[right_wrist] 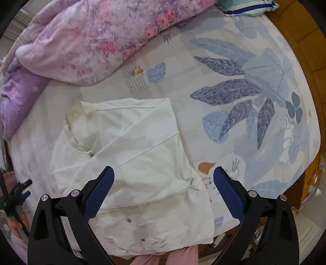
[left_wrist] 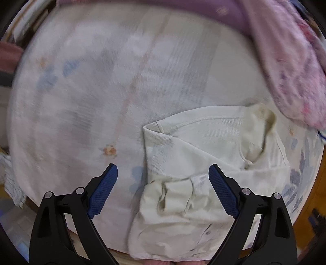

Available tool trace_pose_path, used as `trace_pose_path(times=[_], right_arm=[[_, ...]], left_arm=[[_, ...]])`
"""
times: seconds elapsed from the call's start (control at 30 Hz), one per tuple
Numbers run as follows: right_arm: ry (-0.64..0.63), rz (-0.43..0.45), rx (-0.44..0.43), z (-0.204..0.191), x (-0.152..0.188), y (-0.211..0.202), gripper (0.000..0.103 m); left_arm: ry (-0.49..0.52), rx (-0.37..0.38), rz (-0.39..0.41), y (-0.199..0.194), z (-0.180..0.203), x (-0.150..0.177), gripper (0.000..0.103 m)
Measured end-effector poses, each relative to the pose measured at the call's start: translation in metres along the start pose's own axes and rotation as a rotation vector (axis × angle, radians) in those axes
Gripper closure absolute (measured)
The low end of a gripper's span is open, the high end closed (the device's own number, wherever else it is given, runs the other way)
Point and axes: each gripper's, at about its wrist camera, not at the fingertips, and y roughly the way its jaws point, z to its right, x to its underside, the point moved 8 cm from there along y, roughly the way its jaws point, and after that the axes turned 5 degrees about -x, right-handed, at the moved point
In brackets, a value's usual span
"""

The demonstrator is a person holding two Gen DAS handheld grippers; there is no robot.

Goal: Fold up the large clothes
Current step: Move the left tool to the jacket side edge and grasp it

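A cream-white shirt [right_wrist: 130,155] with small dark snaps lies flat on the bed, sleeves folded in across its body and collar toward the far left. In the left wrist view the same shirt [left_wrist: 203,163] fills the lower right, a sleeve cuff bunched near the bottom. My left gripper [left_wrist: 163,173] is open just above the shirt's left edge, holding nothing. Over the shirt's lower right part my right gripper [right_wrist: 163,175] is open too, nothing between its blue pads [right_wrist: 97,195].
The bed sheet [right_wrist: 234,102] has blue leaf prints. A pink-purple floral quilt [right_wrist: 97,38] is heaped at the back. A striped pillow [right_wrist: 246,8] lies at the far corner. The wooden bed frame [right_wrist: 295,36] runs along the right. My left gripper shows at the right wrist view's left edge [right_wrist: 18,195].
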Motion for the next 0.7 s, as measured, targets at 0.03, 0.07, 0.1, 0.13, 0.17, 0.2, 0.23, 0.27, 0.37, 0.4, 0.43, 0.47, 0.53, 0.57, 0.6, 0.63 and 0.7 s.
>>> trace_pose_path(times=[0.03, 0.07, 0.1, 0.13, 0.17, 0.2, 0.23, 0.27, 0.37, 0.4, 0.43, 0.47, 0.53, 0.57, 0.6, 0.63, 0.7], right_arm=[[-0.016, -0.008, 0.013, 0.000, -0.004, 0.008, 0.009], [-0.029, -0.019, 0.024, 0.000, -0.007, 0.014, 0.009], [-0.046, -0.034, 0.042, 0.000, -0.010, 0.023, 0.009], [-0.055, -0.043, 0.051, 0.000, -0.013, 0.029, 0.009], [-0.064, -0.052, 0.059, -0.001, -0.015, 0.035, 0.009], [-0.070, -0.060, 0.065, 0.000, -0.017, 0.041, 0.009], [-0.078, -0.070, 0.067, -0.001, -0.019, 0.047, 0.009], [-0.085, -0.078, 0.069, 0.000, -0.022, 0.053, 0.009], [-0.095, -0.101, 0.085, 0.002, -0.030, 0.073, 0.009], [-0.093, -0.110, 0.091, 0.004, -0.032, 0.079, 0.009], [-0.085, -0.120, 0.094, 0.006, -0.035, 0.087, 0.009], [-0.079, -0.130, 0.086, 0.008, -0.038, 0.095, 0.009], [-0.075, -0.142, 0.058, 0.009, -0.047, 0.109, 0.009], [-0.076, -0.146, 0.048, 0.009, -0.052, 0.116, 0.009], [-0.082, -0.141, 0.038, 0.009, -0.059, 0.123, 0.009], [-0.089, -0.132, 0.026, 0.009, -0.065, 0.128, 0.009], [-0.096, -0.123, 0.008, 0.008, -0.077, 0.139, 0.009]], left_arm=[[-0.010, 0.010, -0.023, 0.013, 0.001, -0.004, 0.012], [-0.017, 0.018, -0.047, 0.027, 0.001, -0.009, 0.012], [-0.030, 0.023, -0.064, 0.045, 0.001, -0.015, 0.012], [-0.039, 0.014, -0.078, 0.059, -0.001, -0.020, 0.012], [-0.058, -0.009, -0.106, 0.077, -0.004, -0.024, 0.012], [-0.073, -0.016, -0.127, 0.090, -0.005, -0.026, 0.012], [-0.083, -0.016, -0.144, 0.102, -0.006, -0.028, 0.012], [-0.091, -0.018, -0.159, 0.114, -0.007, -0.029, 0.012], [-0.120, -0.018, -0.174, 0.145, -0.009, -0.031, 0.012], [-0.122, -0.008, -0.163, 0.148, -0.009, -0.031, 0.013], [-0.119, -0.006, -0.137, 0.149, -0.008, -0.030, 0.013], [-0.106, -0.001, -0.107, 0.148, -0.008, -0.029, 0.017], [-0.077, 0.016, -0.056, 0.142, -0.004, -0.027, 0.031], [-0.055, 0.021, -0.017, 0.136, -0.001, -0.026, 0.045], [-0.041, 0.035, 0.008, 0.130, 0.003, -0.026, 0.066], [-0.029, 0.046, 0.023, 0.126, 0.007, -0.025, 0.075], [0.013, 0.039, 0.048, 0.117, 0.015, -0.023, 0.088]])
